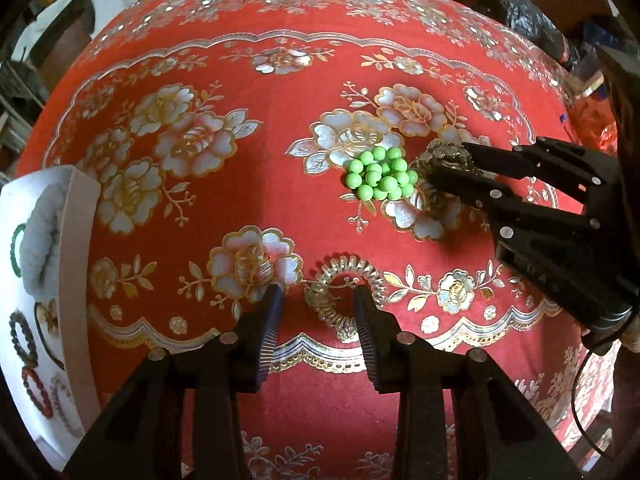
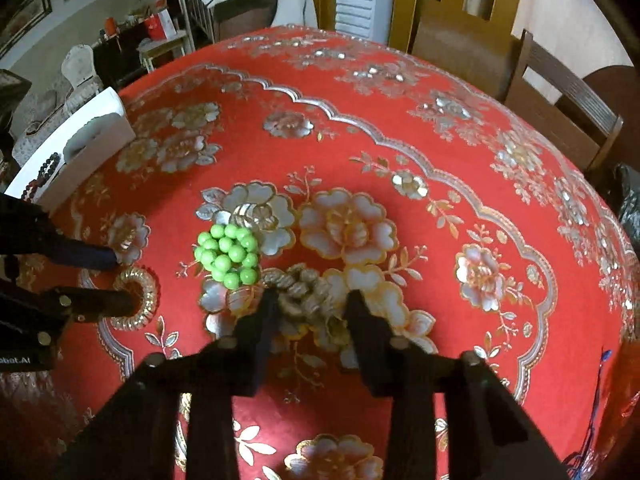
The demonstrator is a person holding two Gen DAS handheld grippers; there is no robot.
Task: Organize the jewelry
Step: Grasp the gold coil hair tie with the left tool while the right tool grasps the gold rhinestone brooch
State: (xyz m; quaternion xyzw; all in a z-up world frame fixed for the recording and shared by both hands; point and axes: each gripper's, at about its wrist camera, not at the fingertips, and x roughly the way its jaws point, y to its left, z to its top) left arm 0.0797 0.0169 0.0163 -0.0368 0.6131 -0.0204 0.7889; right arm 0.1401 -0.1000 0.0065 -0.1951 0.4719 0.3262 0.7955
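Note:
A clear gold-tinted spiral bracelet (image 1: 347,295) lies on the red cloth, and my open left gripper (image 1: 318,306) straddles its near side; it also shows in the right wrist view (image 2: 138,298). A green bead bracelet (image 1: 380,175) lies bunched mid-table, also seen in the right wrist view (image 2: 228,254). A bronze beaded bracelet (image 2: 306,294) lies right of it, between the open fingers of my right gripper (image 2: 312,300), which reaches in from the right in the left wrist view (image 1: 450,162). A white jewelry box (image 1: 42,300) at the left holds several bracelets.
The round table wears a red cloth with silver and gold flowers (image 1: 192,144). Wooden chairs (image 2: 560,104) stand behind the far right edge. A black bag (image 1: 524,20) sits at the far right. The jewelry box (image 2: 76,148) lies at the table's left edge.

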